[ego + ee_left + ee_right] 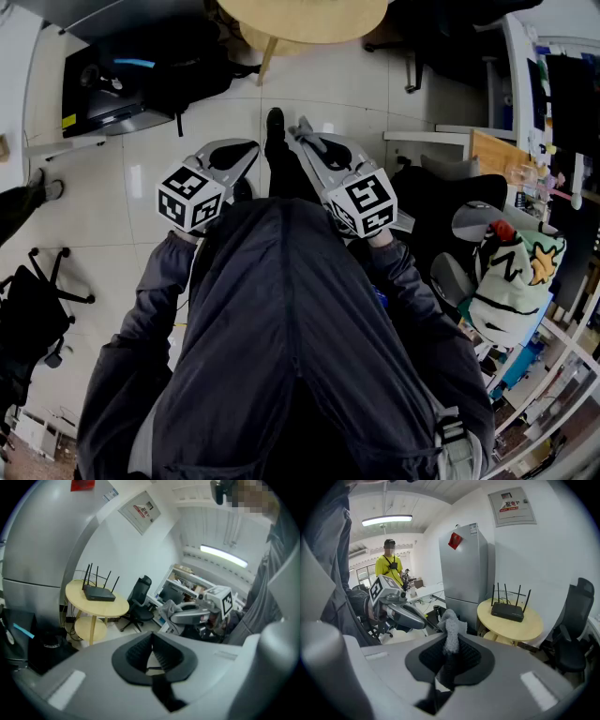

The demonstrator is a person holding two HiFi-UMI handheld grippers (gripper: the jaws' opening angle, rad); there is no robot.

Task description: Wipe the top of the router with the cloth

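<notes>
The room is an office with a pale tiled floor. The person stands on it with both tools held close before the body.

The right hand-held gripper is clamped on a grey cloth, and a tuft of it stands up above the jaws. The left hand-held gripper has its jaws together at the tips, with nothing between them.

Further away, well apart from both tools, is a round yellow desk. The black router sits on it with its antennas upright. A silver fridge stands behind.

I judge that the cloth is ready but the wiping has not begun. The next move asks to carry the cloth to the desk and lay it flat on the top of the router, clear of the antennas.
</notes>
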